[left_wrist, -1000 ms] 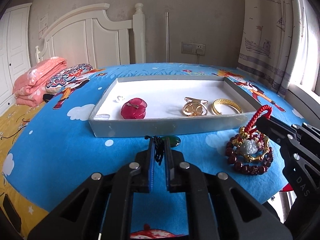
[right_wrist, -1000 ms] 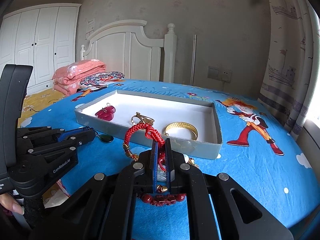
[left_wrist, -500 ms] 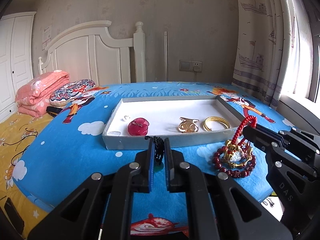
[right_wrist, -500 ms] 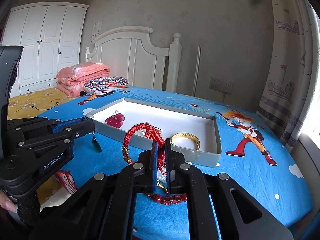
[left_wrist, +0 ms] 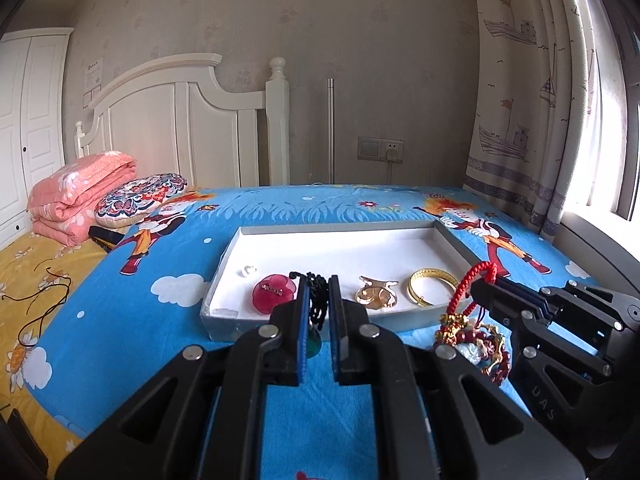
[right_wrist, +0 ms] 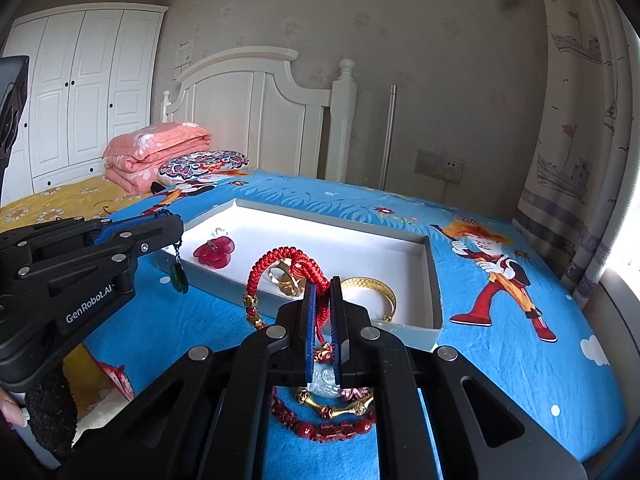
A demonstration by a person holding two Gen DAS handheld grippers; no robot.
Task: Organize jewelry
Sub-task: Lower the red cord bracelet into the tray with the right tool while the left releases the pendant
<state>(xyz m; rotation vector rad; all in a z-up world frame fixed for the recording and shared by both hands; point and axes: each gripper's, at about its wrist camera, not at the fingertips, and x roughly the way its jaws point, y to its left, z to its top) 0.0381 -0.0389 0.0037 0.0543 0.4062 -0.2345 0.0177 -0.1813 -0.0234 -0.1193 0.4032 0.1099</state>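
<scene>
The left gripper [left_wrist: 317, 304] is clamped on the black cord [left_wrist: 318, 300] of a necklace, and its green pendant [right_wrist: 179, 278] hangs free below the jaws, above the blue bedsheet [left_wrist: 132, 320] just on the near side of the tray [left_wrist: 224, 268]. In the right wrist view this gripper [right_wrist: 170, 226] reaches in from the left, level with the tray's near left corner. The right gripper [right_wrist: 323, 312] is closed on the red braided cord [right_wrist: 280, 258] of a beaded bracelet bunch [right_wrist: 332, 420]; the cord loops up above the jaws while the dark red beads and gold charms dangle beneath them, near the tray's near right edge. In the left wrist view the right gripper [left_wrist: 486, 286] comes in from the right, with the bunch [left_wrist: 476, 340] hanging under its tips.

Both grippers point forward and somewhat downward toward the tray, side by side, the left one a little farther left. A fingertip [right_wrist: 12, 414] of the person shows at the lower left edge of the right wrist view.

Inside the white tray lie four pieces: one small clear piece [left_wrist: 249, 270] at the far left, one red heart-shaped brooch [left_wrist: 274, 294], one gold openwork ornament [left_wrist: 376, 294] and one gold bangle [left_wrist: 432, 290] at the right. Two pieces are held in the air, one per gripper. Far left on the bed lie one folded pink quilt [left_wrist: 76, 196] and one patterned pillow [left_wrist: 140, 198].
</scene>
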